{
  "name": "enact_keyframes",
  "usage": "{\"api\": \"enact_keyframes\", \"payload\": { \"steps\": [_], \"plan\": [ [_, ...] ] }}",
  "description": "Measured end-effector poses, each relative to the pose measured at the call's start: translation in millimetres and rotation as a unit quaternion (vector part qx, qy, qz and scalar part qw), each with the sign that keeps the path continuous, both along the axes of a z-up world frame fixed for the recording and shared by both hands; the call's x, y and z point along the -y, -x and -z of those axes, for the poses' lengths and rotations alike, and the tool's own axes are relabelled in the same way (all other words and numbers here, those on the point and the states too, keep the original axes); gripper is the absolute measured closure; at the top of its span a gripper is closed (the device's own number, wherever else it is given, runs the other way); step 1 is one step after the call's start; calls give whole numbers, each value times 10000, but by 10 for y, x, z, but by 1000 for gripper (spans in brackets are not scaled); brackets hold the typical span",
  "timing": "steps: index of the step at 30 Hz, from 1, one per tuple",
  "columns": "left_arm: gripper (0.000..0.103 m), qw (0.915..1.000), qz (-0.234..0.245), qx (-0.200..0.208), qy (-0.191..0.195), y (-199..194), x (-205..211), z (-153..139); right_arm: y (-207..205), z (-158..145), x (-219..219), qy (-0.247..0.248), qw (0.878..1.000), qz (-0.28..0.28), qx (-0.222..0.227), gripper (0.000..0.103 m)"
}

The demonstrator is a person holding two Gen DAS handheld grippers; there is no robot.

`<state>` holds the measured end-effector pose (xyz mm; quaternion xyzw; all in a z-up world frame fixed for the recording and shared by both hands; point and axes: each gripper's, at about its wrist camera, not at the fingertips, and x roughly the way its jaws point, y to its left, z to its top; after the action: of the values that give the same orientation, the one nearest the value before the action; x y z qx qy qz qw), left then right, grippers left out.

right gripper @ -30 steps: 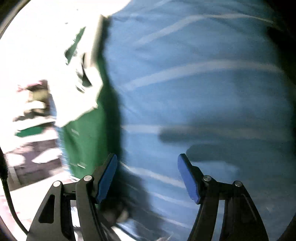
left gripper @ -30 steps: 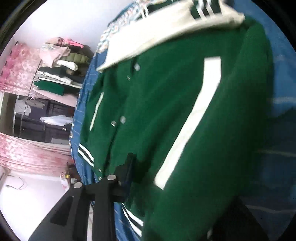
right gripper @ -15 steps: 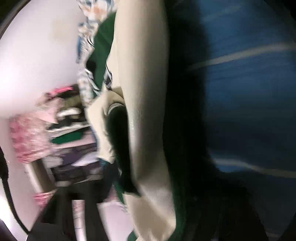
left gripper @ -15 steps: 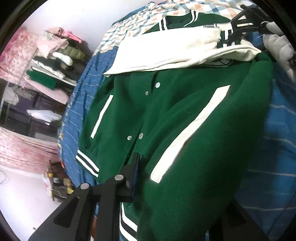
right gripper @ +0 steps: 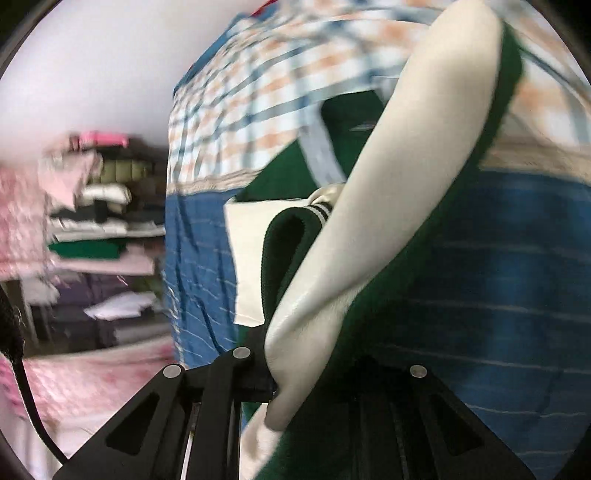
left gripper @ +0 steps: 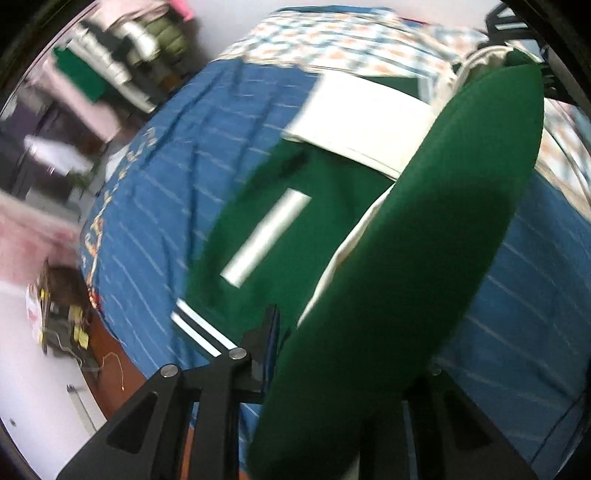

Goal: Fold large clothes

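Note:
A green varsity jacket (left gripper: 303, 221) with cream sleeves (left gripper: 365, 122) and striped cuffs lies on a blue striped bed cover (left gripper: 177, 177). My left gripper (left gripper: 343, 354) is shut on the jacket's green side edge, which rises as a raised fold (left gripper: 443, 240) toward the far right. My right gripper (right gripper: 321, 373) is shut on the jacket at its cream sleeve (right gripper: 399, 177) and green edge, held up off the bed. The right gripper's frame shows in the left wrist view (left gripper: 517, 29) at the top right. Cloth hides the fingertips of both grippers.
A checked blanket (right gripper: 258, 92) covers the bed's far end. Shelves with stacked clothes (right gripper: 103, 206) stand by the white wall at the left. A pink cloth (right gripper: 74, 376) and a small cluttered brown table (left gripper: 62, 295) sit beside the bed.
Both grippers have lifted the jacket's right side and carried it leftward over the body. The right gripper, open over the bed cover one second ago, now holds the cream sleeve.

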<state>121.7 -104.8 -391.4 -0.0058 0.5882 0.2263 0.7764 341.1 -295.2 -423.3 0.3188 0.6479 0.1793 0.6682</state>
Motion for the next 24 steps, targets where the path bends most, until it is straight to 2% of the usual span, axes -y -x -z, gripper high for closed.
{"api": "enact_keyframes", "payload": {
  "steps": [4, 6, 7, 11, 13, 14, 16, 17, 18, 19, 20, 21, 24],
  "plan": [
    [81, 9988, -379, -84, 303, -122, -681, 278, -282, -117, -741, 479, 9979, -426, -45, 87],
    [81, 9969, -567, -147, 528, -167, -961, 477, -477, 67, -1299, 735, 9951, -637, -163, 87],
    [80, 9957, -636, -208, 637, -184, -1099, 604, -596, 250, -1714, 860, 9936, -694, -234, 87],
    [78, 9896, -864, -323, 1104, -138, -1482, 941, -779, 650, -2600, 1387, 9841, -982, -512, 87],
    [77, 9814, -1057, -259, 1583, -75, -1654, 993, -819, 888, -2825, 1715, 9766, -1135, -627, 86],
    [73, 9767, -1191, -206, 1772, -30, -1735, 993, -846, 976, -2955, 1803, 9741, -1180, -683, 84],
    [67, 9622, -1511, 12, 2265, 96, -1913, 939, -893, 1123, -3174, 1868, 9705, -1306, -780, 70],
    [58, 9572, -1627, 64, 2392, 137, -1969, 920, -914, 1136, -3224, 1891, 9687, -1378, -826, 68],
    [53, 9479, -1841, 180, 2593, 220, -2060, 879, -935, 1122, -3269, 1862, 9685, -1409, -863, 63],
    [37, 9445, -1958, 244, 2625, 270, -2099, 838, -944, 1121, -3298, 1768, 9699, -1421, -881, 53],
    [30, 9433, -2082, 304, 2565, 336, -2152, 791, -953, 1090, -3294, 1424, 9748, -1460, -902, 49],
    [30, 9451, -2204, 398, 2381, 428, -2217, 721, -1000, 1127, -3450, 1200, 9774, -1493, -899, 47],
    [29, 9486, -2484, 411, 1916, 624, -2368, 622, -995, 914, -3422, -61, 9833, -1621, -825, 47]
  ]
}}
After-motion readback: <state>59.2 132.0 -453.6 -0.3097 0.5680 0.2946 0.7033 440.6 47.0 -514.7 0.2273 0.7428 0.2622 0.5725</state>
